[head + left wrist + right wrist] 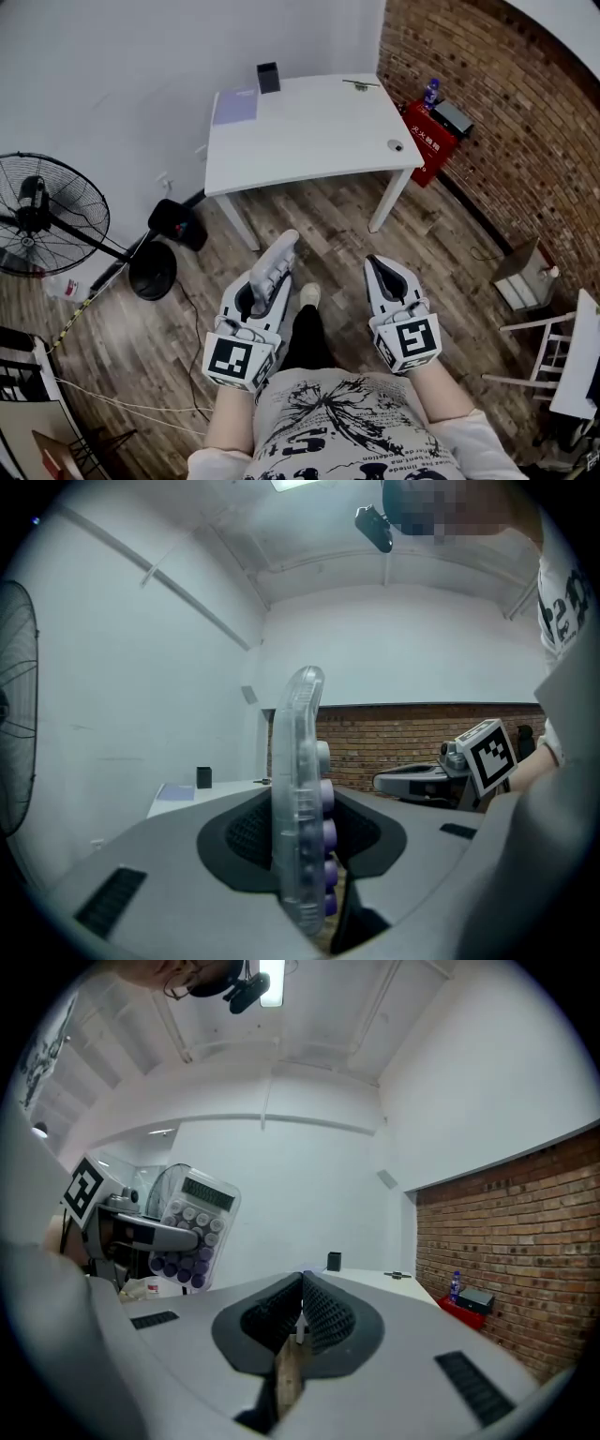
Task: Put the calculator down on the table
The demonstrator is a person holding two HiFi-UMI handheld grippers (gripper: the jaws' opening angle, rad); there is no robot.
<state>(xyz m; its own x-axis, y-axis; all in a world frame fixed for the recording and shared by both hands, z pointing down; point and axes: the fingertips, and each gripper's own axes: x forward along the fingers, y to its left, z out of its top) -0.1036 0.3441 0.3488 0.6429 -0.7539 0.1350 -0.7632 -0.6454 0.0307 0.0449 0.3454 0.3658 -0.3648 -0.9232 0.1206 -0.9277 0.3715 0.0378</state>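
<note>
The calculator (pixel 276 263) is clear plastic with purple and grey keys, and my left gripper (pixel 269 279) is shut on it, holding it on edge above the wooden floor. In the left gripper view the calculator (pixel 300 808) stands upright between the jaws of my left gripper (pixel 302 834), keys facing right. My right gripper (pixel 379 266) hovers beside it, shut with nothing held; its pads (pixel 314 1309) meet in the right gripper view. That view also shows the calculator (pixel 192 1227) at the left. The white table (pixel 309 141) stands ahead of both grippers.
On the table are a black box (pixel 268 77), a purple notebook (pixel 235 105) and a small round thing (pixel 396 145). A red box (pixel 429 142) sits by the brick wall (pixel 487 75). A fan (pixel 47 216) stands at the left, a white chair (pixel 553 356) at the right.
</note>
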